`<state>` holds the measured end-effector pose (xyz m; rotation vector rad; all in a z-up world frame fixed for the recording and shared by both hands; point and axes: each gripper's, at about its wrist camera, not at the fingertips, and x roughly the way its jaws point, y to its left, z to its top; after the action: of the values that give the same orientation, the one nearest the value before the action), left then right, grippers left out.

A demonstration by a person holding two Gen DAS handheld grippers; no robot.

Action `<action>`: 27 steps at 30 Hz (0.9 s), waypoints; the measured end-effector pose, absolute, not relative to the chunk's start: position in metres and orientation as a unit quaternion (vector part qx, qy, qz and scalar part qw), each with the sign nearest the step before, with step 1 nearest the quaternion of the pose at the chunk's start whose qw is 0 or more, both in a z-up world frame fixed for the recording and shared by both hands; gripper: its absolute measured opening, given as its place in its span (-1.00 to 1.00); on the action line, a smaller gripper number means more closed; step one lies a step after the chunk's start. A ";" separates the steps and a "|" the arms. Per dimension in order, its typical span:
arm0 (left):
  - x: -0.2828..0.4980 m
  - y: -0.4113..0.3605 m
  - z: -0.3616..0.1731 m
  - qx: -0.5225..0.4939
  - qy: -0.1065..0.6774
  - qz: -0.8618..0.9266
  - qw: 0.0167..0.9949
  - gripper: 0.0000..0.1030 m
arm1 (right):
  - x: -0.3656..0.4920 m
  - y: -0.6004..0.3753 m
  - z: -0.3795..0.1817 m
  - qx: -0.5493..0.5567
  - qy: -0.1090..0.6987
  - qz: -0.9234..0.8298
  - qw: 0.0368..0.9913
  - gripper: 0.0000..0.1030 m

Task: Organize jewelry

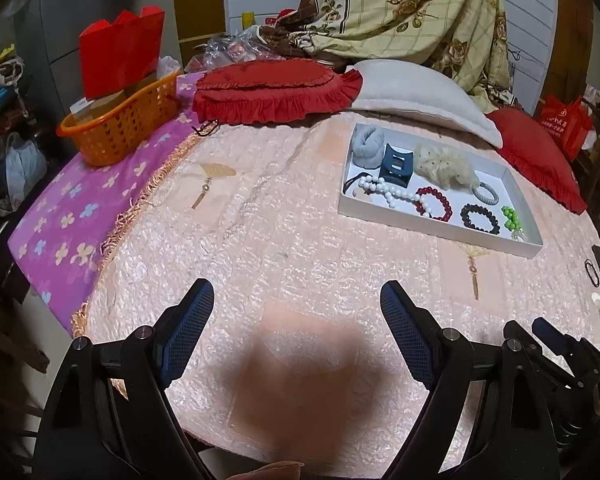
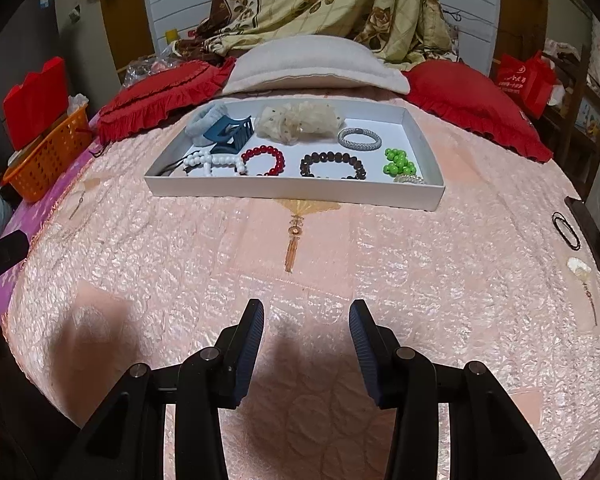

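Note:
A shallow white tray [image 2: 296, 191] [image 1: 432, 226] lies on the pink quilted bed, well beyond both grippers. Inside lie a white bead bracelet [image 2: 214, 162], a red one [image 2: 264, 160], a dark brown one [image 2: 334, 165], green beads [image 2: 398, 161], a grey woven band [image 2: 359, 138], a blue hair claw [image 2: 230, 133], a cream scrunchie [image 2: 300, 122] and a grey scrunchie [image 2: 204, 120]. A black hair tie [image 2: 566, 230] and a pale hairpin [image 2: 582, 276] rest on the quilt at the right. My left gripper [image 1: 296, 300] is open wide and holds nothing. My right gripper [image 2: 306, 316] is open, with only quilt between its pads.
An orange basket [image 1: 118, 126] with a red bag stands at the back left. Red frilled cushions [image 1: 276, 92] and a white pillow [image 2: 312, 66] line the far side under a floral blanket. A dark object [image 2: 598, 236] sits at the bed's right edge.

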<state>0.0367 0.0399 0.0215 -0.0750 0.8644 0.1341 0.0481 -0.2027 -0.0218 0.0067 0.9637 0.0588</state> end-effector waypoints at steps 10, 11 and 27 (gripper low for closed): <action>0.041 0.037 0.013 -0.038 0.434 0.060 0.898 0.66 | 0.051 -0.205 -0.027 0.004 0.472 0.017 0.882 -0.16; 0.041 0.036 0.012 -0.037 0.435 0.059 0.898 0.66 | 0.051 -0.206 -0.028 0.004 0.473 0.016 0.881 -0.16; 0.044 0.030 0.004 -0.036 0.453 0.048 0.889 0.66 | 0.052 -0.210 -0.029 0.008 0.471 0.010 0.882 0.25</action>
<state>0.0440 0.0300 0.0044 -0.0756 0.9417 0.0993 0.0518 -0.2099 -0.0288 0.0177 0.9807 0.0216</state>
